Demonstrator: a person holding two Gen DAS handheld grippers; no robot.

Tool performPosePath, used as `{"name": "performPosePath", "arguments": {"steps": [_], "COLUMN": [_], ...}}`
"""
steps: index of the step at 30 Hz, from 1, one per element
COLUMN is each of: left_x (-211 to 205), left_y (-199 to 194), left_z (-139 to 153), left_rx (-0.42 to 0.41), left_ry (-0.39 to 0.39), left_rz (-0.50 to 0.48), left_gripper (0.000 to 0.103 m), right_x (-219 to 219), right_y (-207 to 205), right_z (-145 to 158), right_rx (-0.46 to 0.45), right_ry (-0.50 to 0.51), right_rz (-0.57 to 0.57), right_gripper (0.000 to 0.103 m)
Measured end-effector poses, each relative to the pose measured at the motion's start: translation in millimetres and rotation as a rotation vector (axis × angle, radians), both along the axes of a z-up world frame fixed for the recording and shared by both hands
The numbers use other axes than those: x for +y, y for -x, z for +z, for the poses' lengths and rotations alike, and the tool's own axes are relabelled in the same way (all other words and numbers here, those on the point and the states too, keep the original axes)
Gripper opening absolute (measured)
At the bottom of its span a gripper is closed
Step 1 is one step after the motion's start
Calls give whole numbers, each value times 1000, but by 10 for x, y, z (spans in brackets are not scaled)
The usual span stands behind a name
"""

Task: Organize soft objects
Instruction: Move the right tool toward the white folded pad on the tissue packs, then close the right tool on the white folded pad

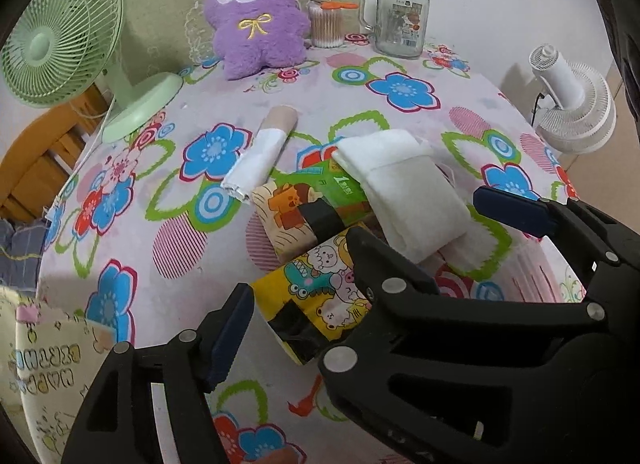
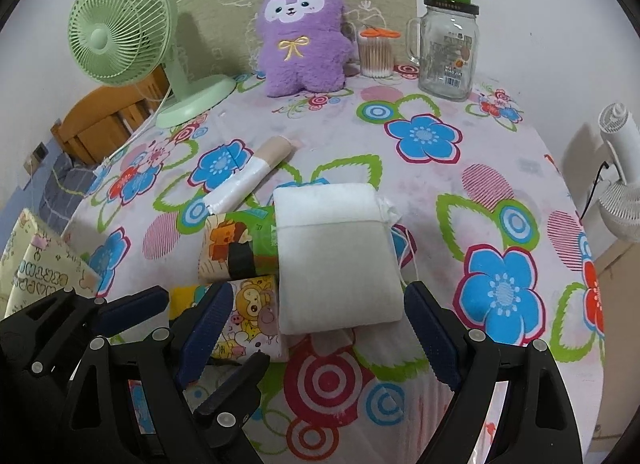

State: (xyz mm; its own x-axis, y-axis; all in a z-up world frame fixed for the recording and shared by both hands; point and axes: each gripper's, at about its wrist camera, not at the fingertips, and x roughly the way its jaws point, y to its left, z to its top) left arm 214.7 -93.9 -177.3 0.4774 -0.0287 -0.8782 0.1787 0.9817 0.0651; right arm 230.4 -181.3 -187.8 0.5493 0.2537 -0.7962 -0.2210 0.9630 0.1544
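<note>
A folded white cloth (image 2: 336, 248) lies across a pile of tissue packs on the flowered tablecloth (image 2: 500, 191). My right gripper (image 2: 320, 292) stands open around the cloth's near end, pads just clear of it. In the left wrist view the right gripper (image 1: 416, 215) covers one of my left fingers. My left gripper (image 1: 316, 316) is open astride the yellow cartoon pack (image 1: 320, 292), with a gap at the visible pad (image 1: 228, 336). A cream bear pack (image 1: 288, 219) and a green pack (image 1: 340, 187) lie behind it. The purple plush (image 1: 256, 19) sits upright at the back.
A beige roll wrapped in white (image 1: 260, 151) lies left of the pile. At the back stand a green fan (image 1: 60, 35), a cotton swab tub (image 1: 326, 23) and a glass jar mug (image 1: 402, 15). A white fan (image 1: 572, 103) is beyond the right edge, a patterned cushion (image 1: 44, 364) at the left.
</note>
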Motion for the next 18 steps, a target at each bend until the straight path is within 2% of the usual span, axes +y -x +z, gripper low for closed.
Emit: {"name": "performPosePath", "arguments": {"steps": [4,18], "left_x": [-14,-126], "left_y": [-81,-219], "left_z": [-23,-176], "left_rx": [1,55], "left_ry": [-6,-22], "left_rz": [-2,-101], "left_gripper": [77,83], "right_x": [5,-93], "right_y": [-63,-161], "right_z": [-19,-156], "right_rx": [-4,11], "right_ry": [-18,-1], "right_rz": [-8,-59], "right_gripper": [90,89]}}
